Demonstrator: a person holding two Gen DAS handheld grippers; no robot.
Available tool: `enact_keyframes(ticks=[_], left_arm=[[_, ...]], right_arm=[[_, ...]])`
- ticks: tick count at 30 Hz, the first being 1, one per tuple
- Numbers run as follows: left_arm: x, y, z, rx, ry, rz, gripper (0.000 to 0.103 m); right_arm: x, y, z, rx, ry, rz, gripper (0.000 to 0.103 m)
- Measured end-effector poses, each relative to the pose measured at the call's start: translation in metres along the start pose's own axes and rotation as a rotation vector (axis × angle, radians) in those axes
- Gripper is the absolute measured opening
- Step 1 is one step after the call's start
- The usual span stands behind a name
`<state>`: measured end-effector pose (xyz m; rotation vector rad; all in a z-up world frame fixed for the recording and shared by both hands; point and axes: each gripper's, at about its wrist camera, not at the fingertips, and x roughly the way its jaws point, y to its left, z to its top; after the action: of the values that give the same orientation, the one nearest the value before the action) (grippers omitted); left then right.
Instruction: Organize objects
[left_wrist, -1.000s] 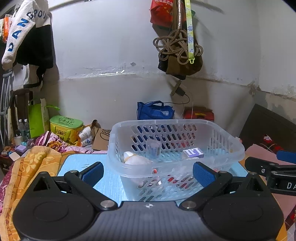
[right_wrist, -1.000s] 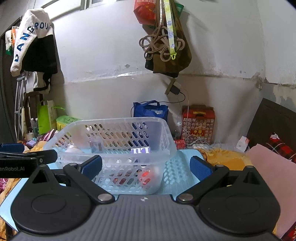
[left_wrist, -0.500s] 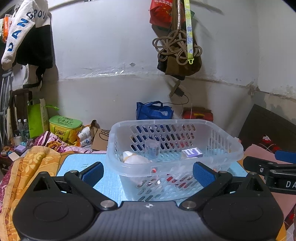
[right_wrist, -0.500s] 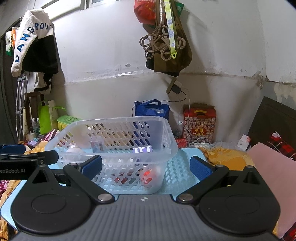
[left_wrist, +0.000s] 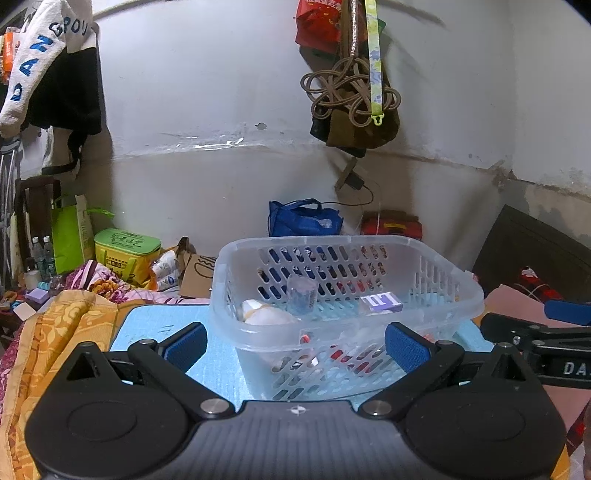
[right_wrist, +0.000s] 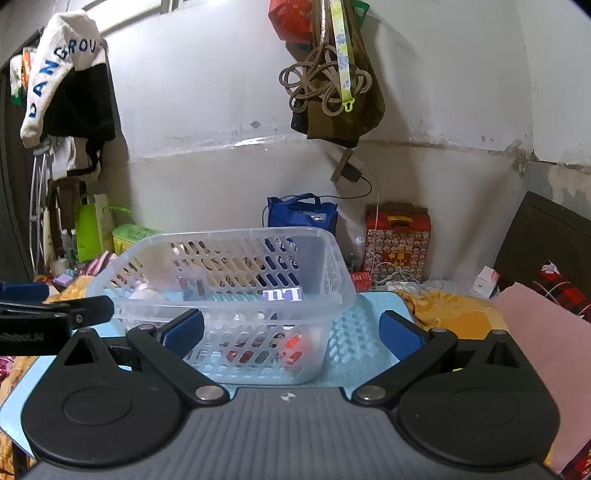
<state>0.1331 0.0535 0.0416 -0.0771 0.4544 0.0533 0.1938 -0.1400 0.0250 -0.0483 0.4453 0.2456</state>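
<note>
Clear perforated basket (left_wrist: 436, 306) holds items.

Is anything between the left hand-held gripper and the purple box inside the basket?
Yes. The basket's near wall stands between the open left hand-held gripper and the purple box; the box lies behind it, so the likely way in is over the rim.

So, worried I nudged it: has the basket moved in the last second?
No. The basket lines up with the blue bag behind it exactly as before.
</note>
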Motion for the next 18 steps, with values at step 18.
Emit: enact_keyframes(ticks=[18], left_arm=[[0.075, 0.002, 0.066, 0.032, 0.21, -0.002, 0.103]], right_arm=[[0.073, -0.002, 0.062, -0.037, 0.253, 0.025, 0.103]])
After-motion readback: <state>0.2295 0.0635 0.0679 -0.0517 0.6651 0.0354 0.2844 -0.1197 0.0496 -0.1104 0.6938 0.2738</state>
